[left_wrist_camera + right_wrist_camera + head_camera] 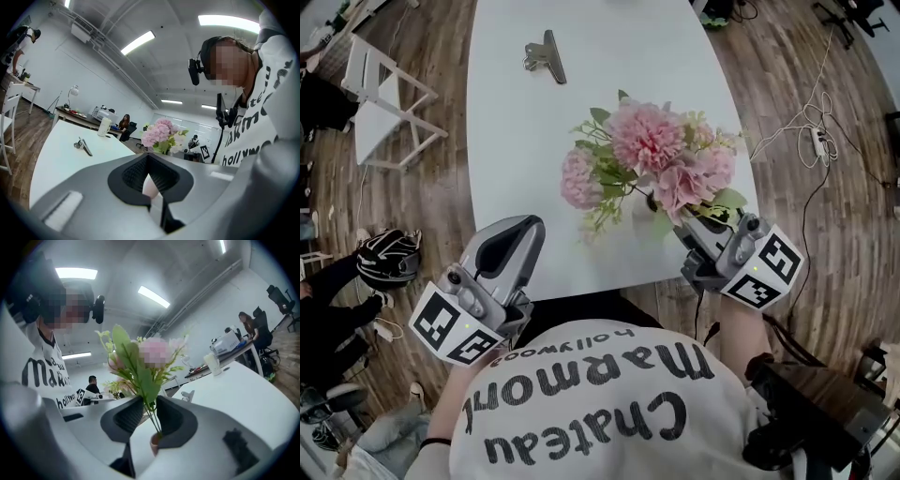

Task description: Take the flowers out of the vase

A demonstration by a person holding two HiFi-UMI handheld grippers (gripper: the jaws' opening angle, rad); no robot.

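A bunch of pink flowers (pixel 649 150) with green leaves stands near the front right of the white table (pixel 516 141); the blooms hide the vase. My right gripper (pixel 698 221) reaches into the bunch from the right at the table's edge. In the right gripper view the thin green stems (pixel 151 416) run up between the jaws of the right gripper (pixel 149 401), with a gap beside them. My left gripper (pixel 525 231) hovers over the front edge, left of the bunch and apart from it. The left gripper (pixel 147 157) has its tips together, and the flowers (pixel 159 133) lie beyond it.
A metal binder clip (pixel 546 54) lies at the far part of the table. A white chair (pixel 384 103) stands to the left. Cables and a power strip (pixel 817 141) trail over the wooden floor at the right. People sit at desks in the background.
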